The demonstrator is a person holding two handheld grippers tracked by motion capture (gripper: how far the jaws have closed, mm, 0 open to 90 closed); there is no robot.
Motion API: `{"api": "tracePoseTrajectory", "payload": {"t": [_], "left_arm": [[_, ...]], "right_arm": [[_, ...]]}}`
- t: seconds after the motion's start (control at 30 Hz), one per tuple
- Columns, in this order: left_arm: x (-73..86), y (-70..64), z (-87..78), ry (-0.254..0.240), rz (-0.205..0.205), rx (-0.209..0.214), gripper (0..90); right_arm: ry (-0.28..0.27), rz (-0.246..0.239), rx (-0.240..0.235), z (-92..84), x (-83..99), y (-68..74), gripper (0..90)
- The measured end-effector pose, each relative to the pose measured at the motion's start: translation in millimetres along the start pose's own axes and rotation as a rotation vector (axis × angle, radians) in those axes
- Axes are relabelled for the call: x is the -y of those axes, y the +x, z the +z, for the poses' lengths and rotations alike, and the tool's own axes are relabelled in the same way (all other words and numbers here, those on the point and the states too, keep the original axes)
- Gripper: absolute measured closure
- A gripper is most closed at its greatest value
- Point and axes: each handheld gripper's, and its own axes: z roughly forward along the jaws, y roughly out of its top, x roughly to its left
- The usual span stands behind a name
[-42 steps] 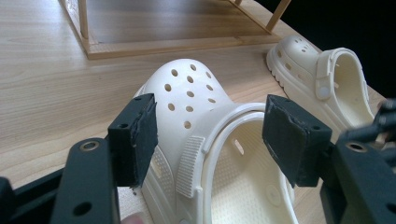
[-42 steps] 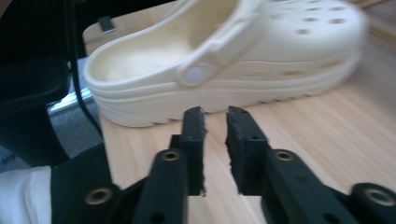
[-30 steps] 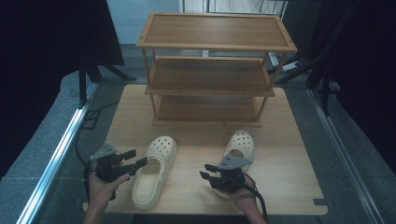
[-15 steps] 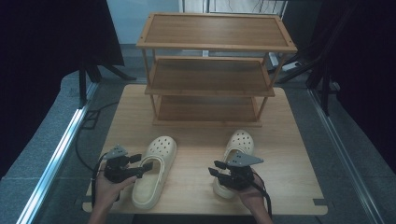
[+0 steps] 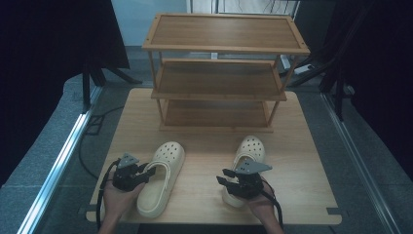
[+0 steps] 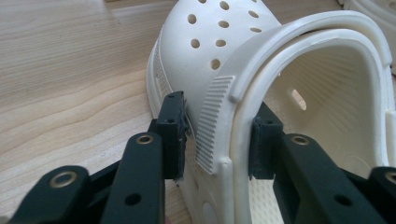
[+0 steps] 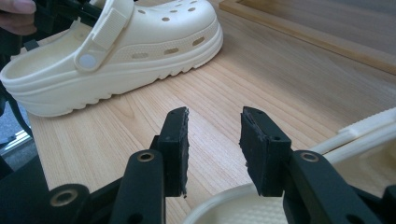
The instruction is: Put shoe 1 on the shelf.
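Both hands have crept forward over the last second, and the left claw (image 5: pixel 150 170), whose jaws have just been closing, now straddles the side wall of the left cream clog (image 5: pixel 162 176) where the ribbed heel strap (image 6: pixel 212 122) pivots. In the left gripper view the inner pad sits against the wall's inside face while the outer one shows a sliver of gap, so the jaws are nearly clenched but I would not call it a firm grasp yet. The right claw (image 5: pixel 223 179) stands released with nothing between its jaws, poised over the heel rim of the right clog (image 5: pixel 248 157); both clogs lie on the desk (image 5: pixel 297 165), in front of the empty three-tier wooden shoe rack (image 5: pixel 221 68). The risk is in the left bite: the strap swivels (it hangs on a single rivet), so pinching strap and wall together could let the clog twist or slip out on lifting. A shallow catch on the right rim could tip that shoe instead.
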Motion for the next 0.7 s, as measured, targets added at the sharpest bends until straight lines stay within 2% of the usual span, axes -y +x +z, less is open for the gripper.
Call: {"api": "tracePoseTrajectory", "payload": {"t": [0.17, 0.33, 0.37, 0.53, 0.7], "left_arm": [[-1.2, -0.1, -4.2, -0.025, -0.01, -0.048, 70.9], [-2.2, 5.6, -7.8, -0.045, -0.041, -0.029, 72.4], [-2.5, 7.3, -9.1, -0.064, -0.055, -0.026, 72.8], [-4.2, 8.4, -13.5, -0.098, -0.063, -0.032, 73.1], [-8.0, 8.2, -16.4, -0.132, -0.071, -0.015, 73.1]], "right_arm": [[0.0, -0.002, 0.002, -0.5, -0.2, 0.5, 62.1], [-0.007, 0.006, 0.007, -2.3, -0.4, -1.4, 62.2], [-0.006, 0.005, 0.008, -2.4, -0.2, -2.2, 62.2], [-0.008, 0.008, 0.01, -3.1, -0.1, -3.2, 62.2], [-0.017, 0.014, 0.012, -5.2, -0.3, -5.0, 62.2]]}}
